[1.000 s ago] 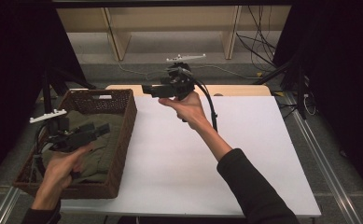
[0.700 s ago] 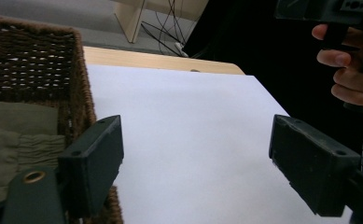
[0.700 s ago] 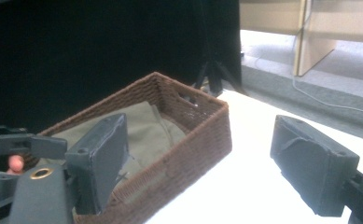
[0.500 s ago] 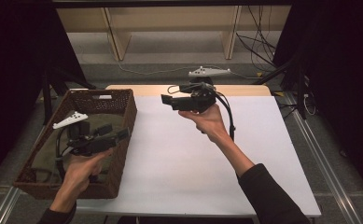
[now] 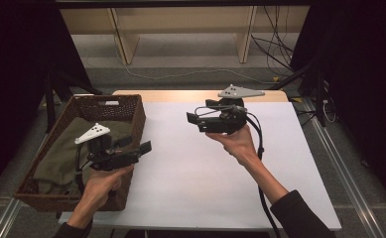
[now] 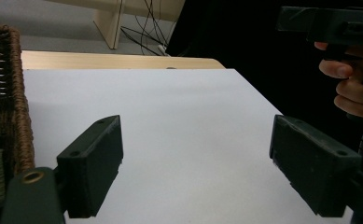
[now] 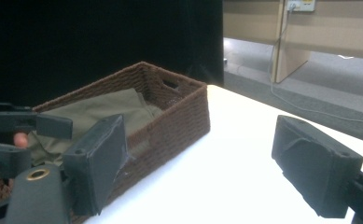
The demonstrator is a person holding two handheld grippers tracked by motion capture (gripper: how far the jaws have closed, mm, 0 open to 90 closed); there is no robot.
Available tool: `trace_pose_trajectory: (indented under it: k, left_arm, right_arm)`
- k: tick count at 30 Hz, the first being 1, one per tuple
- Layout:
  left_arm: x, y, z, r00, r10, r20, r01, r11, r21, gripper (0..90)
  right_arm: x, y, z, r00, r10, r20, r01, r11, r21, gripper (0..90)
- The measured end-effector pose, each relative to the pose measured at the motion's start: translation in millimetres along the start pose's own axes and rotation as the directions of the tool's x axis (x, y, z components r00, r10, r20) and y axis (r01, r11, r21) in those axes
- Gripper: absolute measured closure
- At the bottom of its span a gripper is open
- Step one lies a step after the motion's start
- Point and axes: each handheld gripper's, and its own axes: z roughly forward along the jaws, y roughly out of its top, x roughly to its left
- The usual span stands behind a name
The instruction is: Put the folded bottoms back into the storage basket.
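A brown woven basket [image 5: 132, 108] stands on the left part of the white table [image 5: 190, 178] and holds a folded olive-green cloth [image 5: 61, 156]. My left gripper [image 5: 145, 147] hangs over the basket's right rim, pointing right, open and empty [image 6: 195, 158]. My right gripper [image 5: 190, 119] is held above the middle of the table, pointing left toward the basket, open with nothing between its jaws [image 7: 198, 158]. In the right gripper view the basket [image 7: 179, 116] and the cloth [image 7: 95, 109] lie ahead. The left gripper view has the basket wall [image 6: 11, 70] at its left edge.
Pale wooden furniture legs [image 5: 123, 42] and loose cables [image 5: 275, 59] are on the floor behind the table. Metal rails [image 5: 349, 183] run along the table's sides. Dark curtains close in left and right. The white tabletop right of the basket is bare.
The left gripper has moved right from over the cloth to the basket's right rim. The right gripper has drifted right and nearer to the person. Both stay open.
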Motion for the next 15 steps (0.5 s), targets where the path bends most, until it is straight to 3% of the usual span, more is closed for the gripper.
trace_pose_trajectory:
  k: [15]
  left_arm:
    - [-13.9, -12.7, 12.2, 0.9983, 0.050, 0.029, -0.050, 0.9987, -0.011, 16.7]
  right_arm:
    - [-3.2, -40.2, -36.1, 0.9991, 0.010, 0.040, -0.008, 0.999, -0.032, 19.0]
